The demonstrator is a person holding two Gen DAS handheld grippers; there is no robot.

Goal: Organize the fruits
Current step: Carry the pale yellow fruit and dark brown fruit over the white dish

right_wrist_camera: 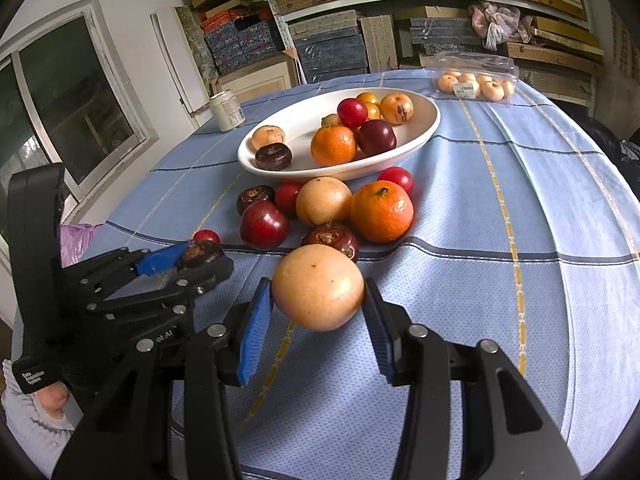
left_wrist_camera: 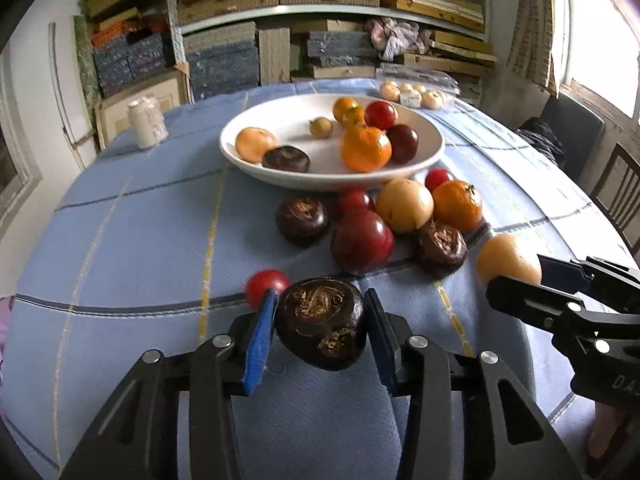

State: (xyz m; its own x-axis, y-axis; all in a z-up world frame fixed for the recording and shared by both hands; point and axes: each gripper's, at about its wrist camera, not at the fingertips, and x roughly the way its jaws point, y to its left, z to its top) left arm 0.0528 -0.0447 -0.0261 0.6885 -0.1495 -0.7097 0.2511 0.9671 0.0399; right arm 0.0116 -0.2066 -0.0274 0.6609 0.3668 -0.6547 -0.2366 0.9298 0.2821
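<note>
Legible text, as I read it: "DA" on the right gripper (left_wrist_camera: 516, 280) body, cut off at the frame edge. Print on the can (right_wrist_camera: 227, 111), the clear fruit box's (right_wrist_camera: 474, 80) label and the left gripper (right_wrist_camera: 188, 258): too blurred.

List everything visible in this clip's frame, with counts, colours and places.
bowl: one, white, mid-table, holding assorted fruit
loose fruit: about nine, orange, tan, red and dark brown, on cloth in front of the bowl
can: one, white, far left of table
clear box: one, tan fruit inside, far right
tablecloth: one, blue checked
shelves: stacked boxes behind
left gripper: jaws shut on dark brown fruit
right gripper: jaws shut on tan fruit
</note>
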